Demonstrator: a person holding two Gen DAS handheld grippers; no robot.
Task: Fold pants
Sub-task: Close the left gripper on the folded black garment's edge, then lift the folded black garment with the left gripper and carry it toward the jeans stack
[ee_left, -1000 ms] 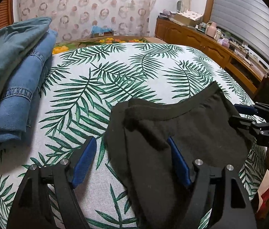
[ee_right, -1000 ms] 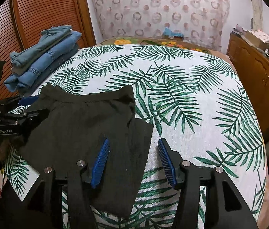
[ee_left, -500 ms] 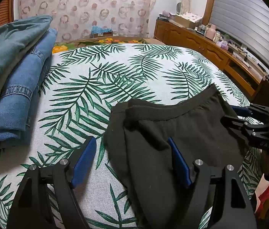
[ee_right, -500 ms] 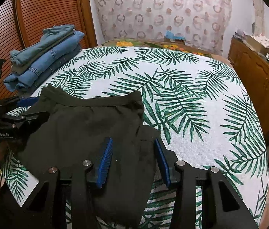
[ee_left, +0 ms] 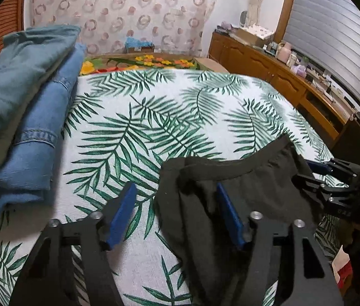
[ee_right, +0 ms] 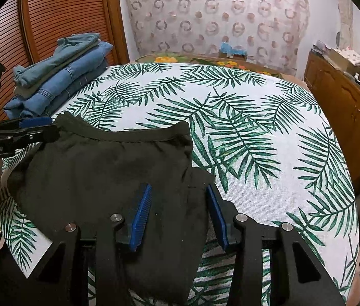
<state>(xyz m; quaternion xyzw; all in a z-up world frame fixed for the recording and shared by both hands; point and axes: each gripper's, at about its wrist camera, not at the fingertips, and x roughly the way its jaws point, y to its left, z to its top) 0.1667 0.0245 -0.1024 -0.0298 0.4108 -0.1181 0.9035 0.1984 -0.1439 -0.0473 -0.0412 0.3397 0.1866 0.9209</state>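
fingers (ee_left: pixel 125 211) of both grippers straddle black pants (ee_right: pixel 108 168) edges, unclamped.

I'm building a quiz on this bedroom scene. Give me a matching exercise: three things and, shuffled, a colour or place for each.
Things:
1. pants
2. folded jeans
3. cabinet

Descriptions:
A. blue, stacked at the bed's far left
B. brown wood, along the right wall
C. black, lying between both grippers' jaws

Pairs: 1-C, 2-A, 3-B

One pair of black pants (ee_right: pixel 98 170), two grippers — left (ee_left: pixel 177 214), right (ee_right: pixel 180 214) — and one stack of folded jeans (ee_right: pixel 60 76).
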